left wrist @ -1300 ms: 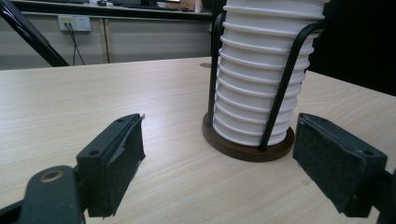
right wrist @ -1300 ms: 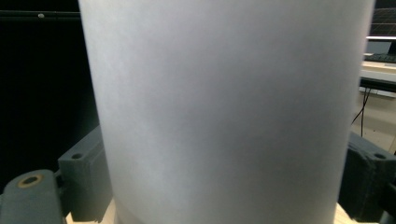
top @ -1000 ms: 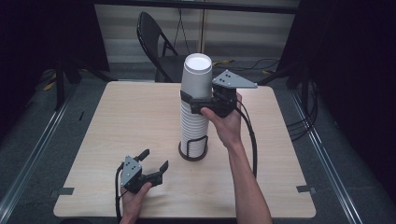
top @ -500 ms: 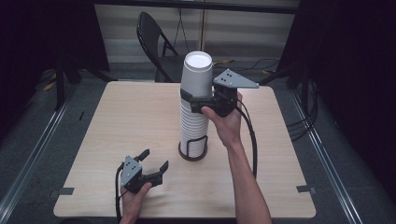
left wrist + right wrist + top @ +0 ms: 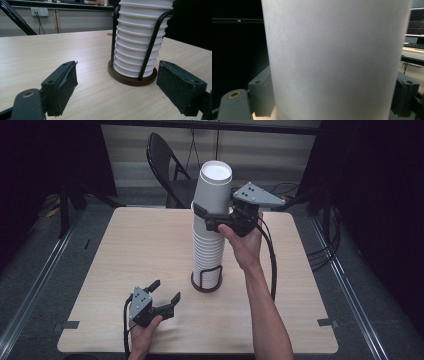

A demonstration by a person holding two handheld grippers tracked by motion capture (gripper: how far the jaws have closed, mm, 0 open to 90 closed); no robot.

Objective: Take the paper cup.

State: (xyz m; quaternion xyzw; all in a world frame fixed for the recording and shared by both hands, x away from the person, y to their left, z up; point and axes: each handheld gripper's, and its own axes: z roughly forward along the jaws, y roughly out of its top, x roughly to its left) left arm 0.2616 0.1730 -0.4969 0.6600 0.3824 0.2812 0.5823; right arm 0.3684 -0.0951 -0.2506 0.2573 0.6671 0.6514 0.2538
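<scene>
Cup stack [image 5: 207, 247] stands mid-frame on the worktop [image 5: 140, 245], kept upright by a wire holder [image 5: 206, 279]. The top cup [image 5: 214, 187] is clamped by the right claw [image 5: 216, 220], probably for lifting off. Lower left, the left claw [image 5: 159, 296] gapes wide, idle.

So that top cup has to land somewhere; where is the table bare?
The table is bare left of the cup stack to the far edge, and right of it past the forearm. Crowded: the near middle, with the left gripper open by the holder, and the right gripper gripping the top cup.
</scene>
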